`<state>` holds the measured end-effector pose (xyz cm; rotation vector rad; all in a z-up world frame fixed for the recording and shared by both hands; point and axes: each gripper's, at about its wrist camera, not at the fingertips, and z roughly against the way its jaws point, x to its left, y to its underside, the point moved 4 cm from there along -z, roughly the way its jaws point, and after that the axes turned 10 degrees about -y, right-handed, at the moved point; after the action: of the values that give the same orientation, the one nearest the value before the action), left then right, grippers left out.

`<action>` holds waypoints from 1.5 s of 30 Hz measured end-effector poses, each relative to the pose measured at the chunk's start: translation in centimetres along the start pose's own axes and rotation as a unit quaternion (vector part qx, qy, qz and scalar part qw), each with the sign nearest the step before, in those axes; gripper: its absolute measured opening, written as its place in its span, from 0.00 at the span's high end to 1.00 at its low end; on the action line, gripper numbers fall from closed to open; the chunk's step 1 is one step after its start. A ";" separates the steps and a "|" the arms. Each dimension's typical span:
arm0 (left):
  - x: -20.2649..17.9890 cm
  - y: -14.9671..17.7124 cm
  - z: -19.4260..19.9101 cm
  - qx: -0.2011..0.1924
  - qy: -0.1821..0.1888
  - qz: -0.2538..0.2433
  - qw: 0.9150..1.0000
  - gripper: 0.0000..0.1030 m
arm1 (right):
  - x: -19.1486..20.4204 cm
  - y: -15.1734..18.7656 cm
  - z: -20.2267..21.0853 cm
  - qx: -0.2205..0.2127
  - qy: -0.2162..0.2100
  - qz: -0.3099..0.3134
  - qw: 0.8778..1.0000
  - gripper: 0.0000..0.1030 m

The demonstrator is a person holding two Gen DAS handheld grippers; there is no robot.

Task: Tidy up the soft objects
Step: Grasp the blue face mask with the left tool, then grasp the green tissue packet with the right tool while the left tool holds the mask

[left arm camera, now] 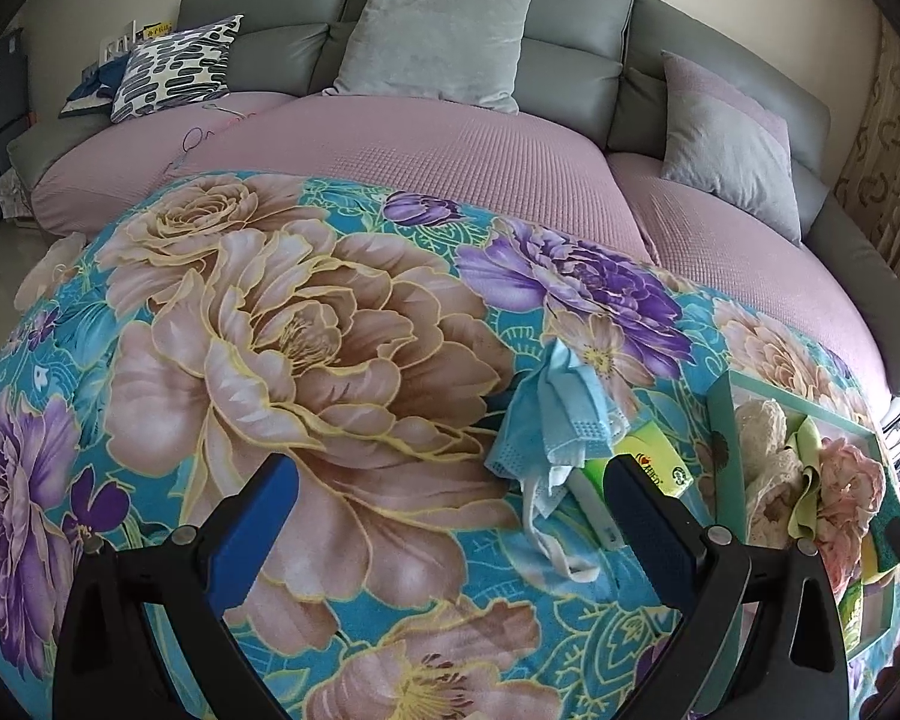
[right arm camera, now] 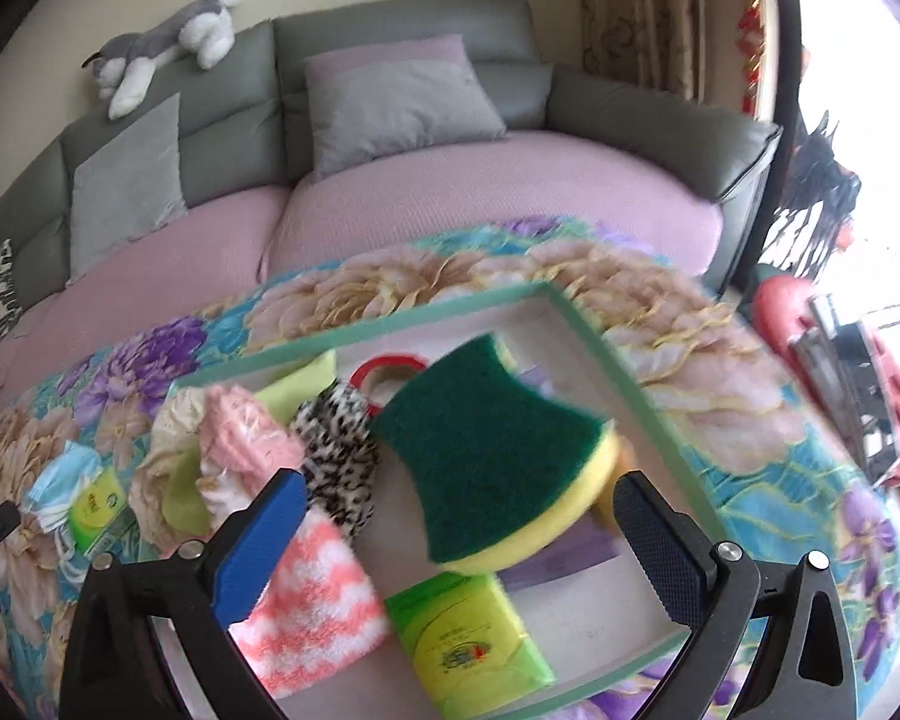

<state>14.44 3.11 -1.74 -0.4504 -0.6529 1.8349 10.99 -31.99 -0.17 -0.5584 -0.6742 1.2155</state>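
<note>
My worktop [left arm camera: 342, 324] wore a teal cloth printed with big peonies. Directly on it lay crumpled blue face masks [left arm camera: 549, 420], a green tissue pack [left arm camera: 660, 462] touching them, and just beside those a mint-rimmed tray [right arm camera: 606, 336] of soft things.

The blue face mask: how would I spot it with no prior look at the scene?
On the floral blanket, look just left of the teal-rimmed box. The blue face mask lies crumpled there, outside the box, partly over a green tissue pack. It is the only pale blue pleated item with white ear loops.
</note>
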 end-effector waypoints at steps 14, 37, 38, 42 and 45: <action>-0.9 -0.7 -1.5 0.012 0.047 0.035 0.998 0.02 | 8.2 -0.4 1.0 -0.038 -0.050 0.101 0.993 0.00; -3.2 -0.3 -5.5 0.049 0.095 0.015 0.994 0.77 | 14.4 0.7 -1.0 -0.027 -0.084 0.139 0.986 0.00; -3.2 -0.3 -5.5 0.048 0.093 0.012 0.994 0.86 | 14.5 0.7 -1.0 -0.026 -0.084 0.139 0.986 0.00; -3.0 -0.5 -5.1 0.038 0.103 0.014 0.994 0.94 | 14.6 0.7 -0.9 -0.028 -0.082 0.142 0.986 0.00; -2.8 -0.9 -4.4 0.025 0.102 0.015 0.994 0.95 | 14.7 0.7 -0.6 -0.033 -0.080 0.144 0.986 0.00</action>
<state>18.60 1.70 -4.62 -0.6085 -0.4605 1.8008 13.98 -17.67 1.38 -0.6334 -0.7904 1.5260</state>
